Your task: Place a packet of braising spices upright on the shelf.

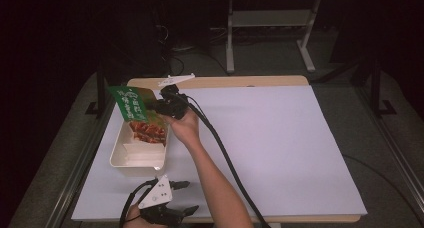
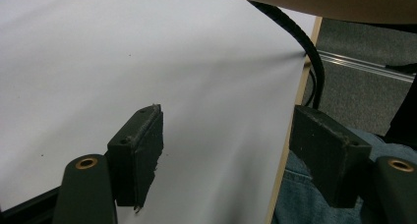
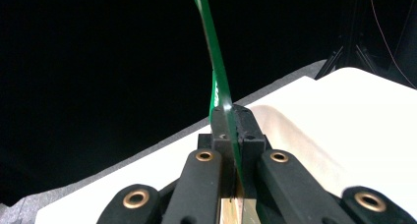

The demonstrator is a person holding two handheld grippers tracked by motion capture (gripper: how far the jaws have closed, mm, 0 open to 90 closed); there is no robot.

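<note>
Open and idle, left gripper (image 1: 182, 198) waits at the table's (image 1: 280, 148) near edge. Right gripper (image 3: 231, 135) pinches a green packet (image 1: 134, 105) by its edge above the tray (image 1: 120, 155). That thin grip may let the packet swing or slip, missing the tray.

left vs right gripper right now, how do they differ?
The right gripper has its jaws shut on the green food packet; the left gripper has its jaws wide open with nothing between them. The right gripper is up over the cream tray at the table's left; the left gripper sits low at the near edge of the white table cover. Both are black, hand-held, each trailing a cable.
</note>
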